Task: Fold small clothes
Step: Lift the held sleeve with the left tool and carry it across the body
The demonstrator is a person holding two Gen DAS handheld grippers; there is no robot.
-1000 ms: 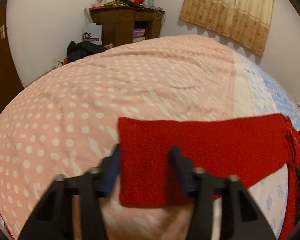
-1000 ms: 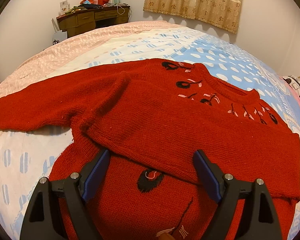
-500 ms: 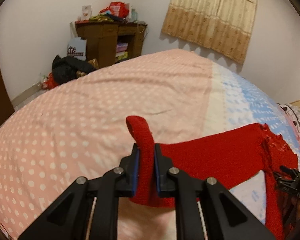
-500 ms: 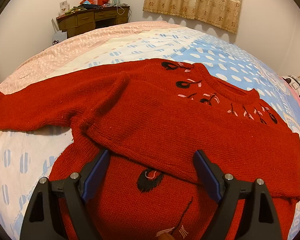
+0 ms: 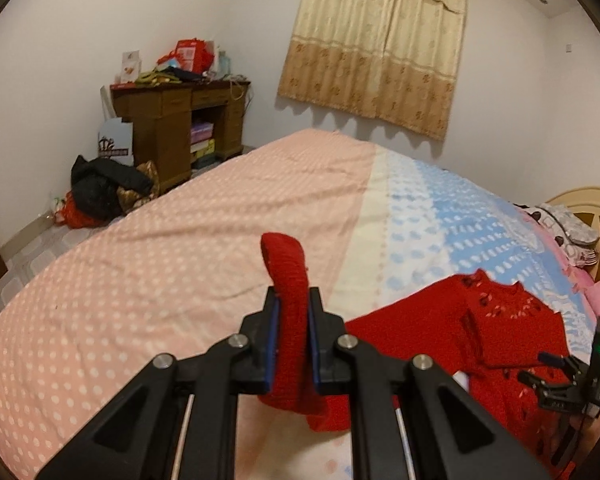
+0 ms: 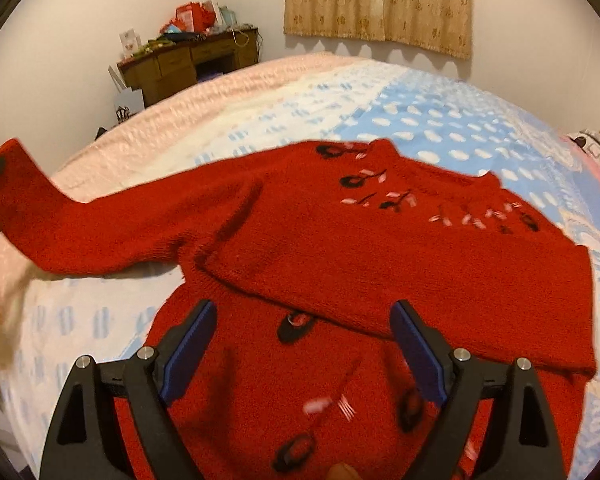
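Now: L gripper (image 5: 292, 340) fingers clamped on sleeve cuff (image 5: 286, 276), lifted off bed (image 5: 140, 280).
R gripper (image 6: 304, 344) fingers wide apart, nothing between, hovering over red sweater (image 6: 340, 248) body on bed; other sleeve already folded across, so this one likely goes next.

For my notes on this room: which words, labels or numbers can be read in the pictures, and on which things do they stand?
None can be read.
White paper bag by the desk: dark print, too blurred.
Red box on the desk: too small.
White card: picture only, blurred.
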